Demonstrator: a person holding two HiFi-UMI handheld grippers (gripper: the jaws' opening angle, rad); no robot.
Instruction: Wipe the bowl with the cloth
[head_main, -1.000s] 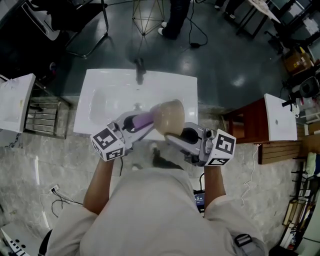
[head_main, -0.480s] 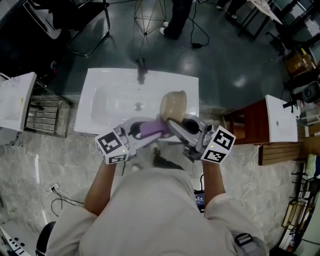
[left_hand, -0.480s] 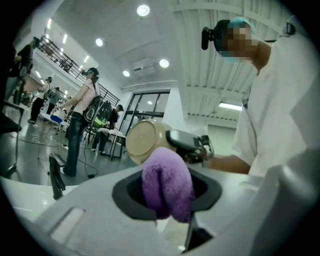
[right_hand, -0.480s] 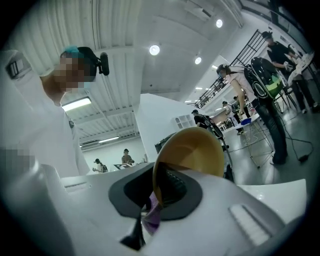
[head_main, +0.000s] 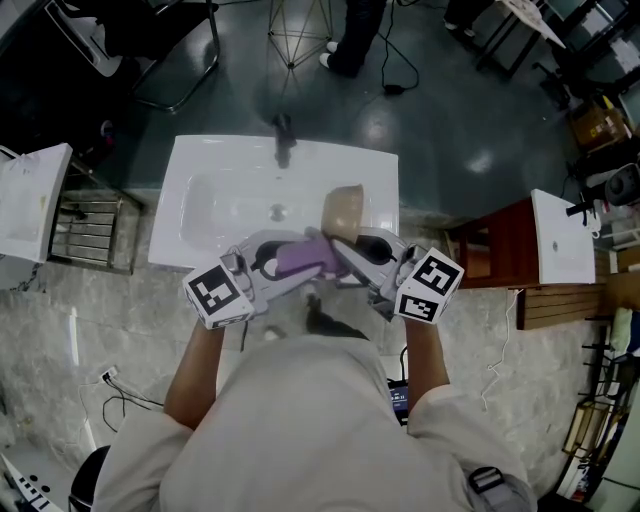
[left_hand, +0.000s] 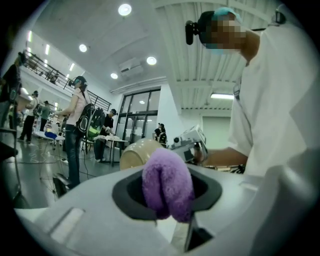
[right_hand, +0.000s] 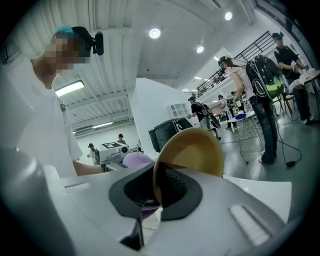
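The bowl (head_main: 343, 208), tan and tipped up on edge, hung over the right half of the white sink (head_main: 200, 180), clear of the basin floor. Its lower rim ran down into the gap of the right gripper (head_main: 342, 243). In the right gripper view the bowl (right_hand: 192, 150) rose up and away from the right gripper (right_hand: 159, 194), whose jaws stood narrow and clamped on the thin rim. One jaw lay on each side of the wall, and most of the bowl stood beyond the fingertips.

Just beside the bowl's near side sat the purple cloth (head_main: 300, 257), bunched into a thick wad. The left gripper view showed the cloth (left_hand: 166, 182) pinched between the jaws of the left gripper (left_hand: 167, 202), bulging up and out above them. The bowl (left_hand: 136, 152) stood directly behind it as a rounded dome. From the right gripper view the cloth (right_hand: 136, 160) peeked out at the bowl's left edge. Whether the cloth actually pressed on the bowl could not be told from any view.

Seen from the head view, the left gripper (head_main: 318, 252) reached in from the left and the two grippers met over the sink's front edge. Each marker cube lay back toward the person's forearms. The faucet (head_main: 283, 138) stood at the sink's far rim, well apart from the bowl.
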